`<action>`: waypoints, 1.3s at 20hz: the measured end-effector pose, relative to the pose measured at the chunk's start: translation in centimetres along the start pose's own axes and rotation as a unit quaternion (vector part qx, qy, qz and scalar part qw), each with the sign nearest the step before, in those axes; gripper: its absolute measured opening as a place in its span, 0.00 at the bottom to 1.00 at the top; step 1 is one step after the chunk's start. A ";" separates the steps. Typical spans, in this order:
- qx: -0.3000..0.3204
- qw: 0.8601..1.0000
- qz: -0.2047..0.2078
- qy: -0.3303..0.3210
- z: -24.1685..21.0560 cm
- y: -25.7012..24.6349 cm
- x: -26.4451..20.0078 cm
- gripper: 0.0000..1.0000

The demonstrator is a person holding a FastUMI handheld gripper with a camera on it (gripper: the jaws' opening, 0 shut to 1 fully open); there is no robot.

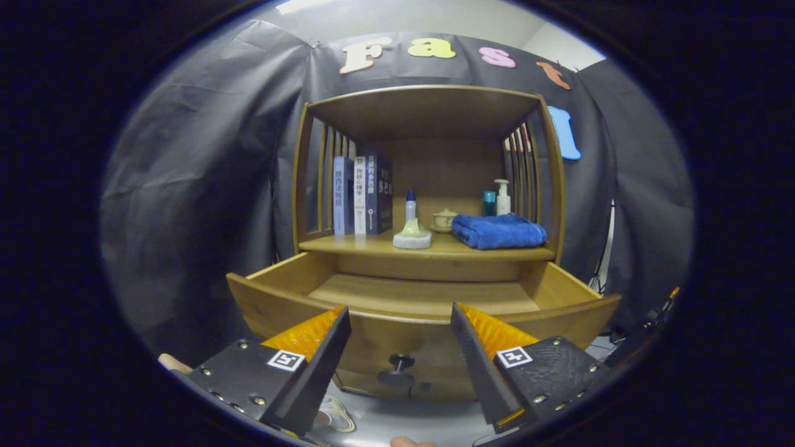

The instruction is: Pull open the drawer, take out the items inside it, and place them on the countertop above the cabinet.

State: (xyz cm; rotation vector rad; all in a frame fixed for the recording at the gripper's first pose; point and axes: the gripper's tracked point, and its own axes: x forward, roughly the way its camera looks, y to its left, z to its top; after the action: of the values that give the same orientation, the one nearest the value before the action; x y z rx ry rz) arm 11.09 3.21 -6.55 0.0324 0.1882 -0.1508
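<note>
The drawer [422,298] stands pulled out of the cabinet [428,124], its knob [397,366] just ahead of the hand-held gripper [400,323], between the two fingers. The hand-held gripper is spread wide and holds nothing. On the countertop above, a blue towel [499,231] lies near the right edge, books [362,194] stand at the left, and a small bottle [411,223] sits near the front edge.
</note>
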 end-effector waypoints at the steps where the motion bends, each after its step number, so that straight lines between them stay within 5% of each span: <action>1: 0.002 1.000 -0.002 0.005 -0.4 -0.1 0.0 0.97; 9: 0.032 0.999 -0.020 0.024 -1.7 -1.1 1.2 0.97; 26: -0.005 0.998 -0.057 0.016 -2.0 -2.0 2.1 0.97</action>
State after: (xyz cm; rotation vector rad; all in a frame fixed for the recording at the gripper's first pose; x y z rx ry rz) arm 12.49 0.99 -9.00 0.0140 0.2225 -0.2623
